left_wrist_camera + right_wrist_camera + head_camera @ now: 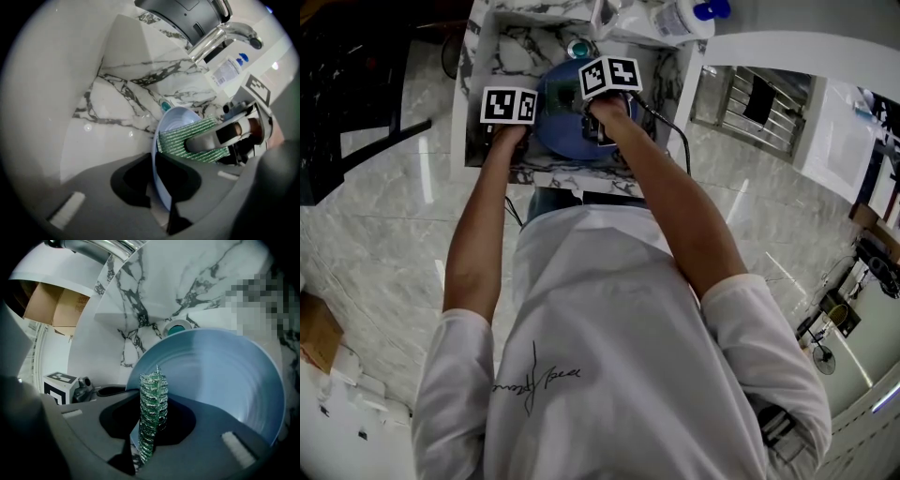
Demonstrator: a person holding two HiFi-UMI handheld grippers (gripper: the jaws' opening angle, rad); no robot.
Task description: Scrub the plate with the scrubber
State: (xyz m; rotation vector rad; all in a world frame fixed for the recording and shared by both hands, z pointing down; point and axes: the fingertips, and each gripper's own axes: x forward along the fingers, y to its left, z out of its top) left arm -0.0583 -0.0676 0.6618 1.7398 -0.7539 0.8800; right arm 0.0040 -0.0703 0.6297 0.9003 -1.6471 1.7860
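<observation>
White shirt (609, 375) of the person fills the near part of the head view, and both bare arms reach forward to the marble sink (511, 47). At the sink's left side, the left gripper (157, 186) has its jaws closed narrow on the rim of the blue plate (220, 380). The plate stands tilted on its edge inside the sink, near the sink's drain (177, 326). Toward the sink's right side, the right gripper (150, 427) pinches the green scrubber (152, 399) between its jaws, and the scrubber lies flat against the inner face of the plate. One chrome faucet (225, 35) rises at the sink's back edge. One white bottle (680, 19) with a blue cap lies at the sink's back right corner.
</observation>
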